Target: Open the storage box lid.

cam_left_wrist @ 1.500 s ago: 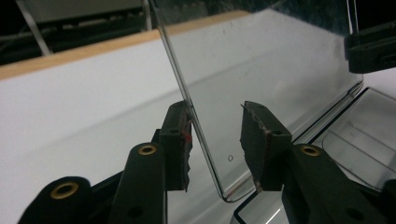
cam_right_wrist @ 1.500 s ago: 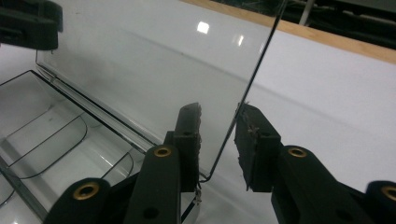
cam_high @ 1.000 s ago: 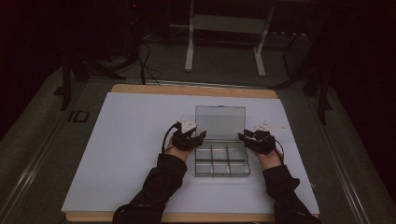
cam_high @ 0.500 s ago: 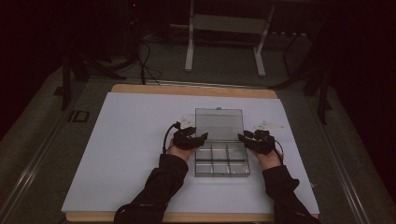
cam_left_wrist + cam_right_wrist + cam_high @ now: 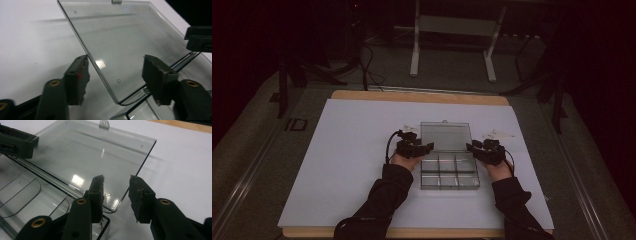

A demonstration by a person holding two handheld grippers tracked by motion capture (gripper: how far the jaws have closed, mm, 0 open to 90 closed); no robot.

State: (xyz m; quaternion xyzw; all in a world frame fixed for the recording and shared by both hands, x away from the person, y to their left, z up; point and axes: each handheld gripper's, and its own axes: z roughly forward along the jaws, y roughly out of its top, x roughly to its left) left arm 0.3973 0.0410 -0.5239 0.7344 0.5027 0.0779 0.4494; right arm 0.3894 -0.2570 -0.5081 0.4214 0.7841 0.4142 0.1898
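Box [image 5: 449, 171]: clear plastic organiser on the white table [image 5: 352, 165], between the two grippers; its compartments look empty.

Lid [image 5: 445, 136]: clear panel hinged at the box's far edge, tilted up and back beyond both grippers, with a small latch tab [image 5: 116, 1] at its free end.

Left gripper [image 5: 418, 147]: at the lid's left edge near the hinge. In its own view the jaws stand apart, straddling the lid's near corner [image 5: 117, 98] without clamping it.

Right gripper [image 5: 478, 148]: at the lid's right edge. In its own view the jaws are apart with a narrow gap, and the lid's corner [image 5: 117, 206] sits between them; whether a pad touches the plastic cannot be told.

Step in hand: judged to be swinging the lid on its hinge, most likely closing it over the box.

Doing it well: keep both grippers level so the lid turns evenly, press lightly on the thin plastic, and bring the tab down squarely on the box's front wall.
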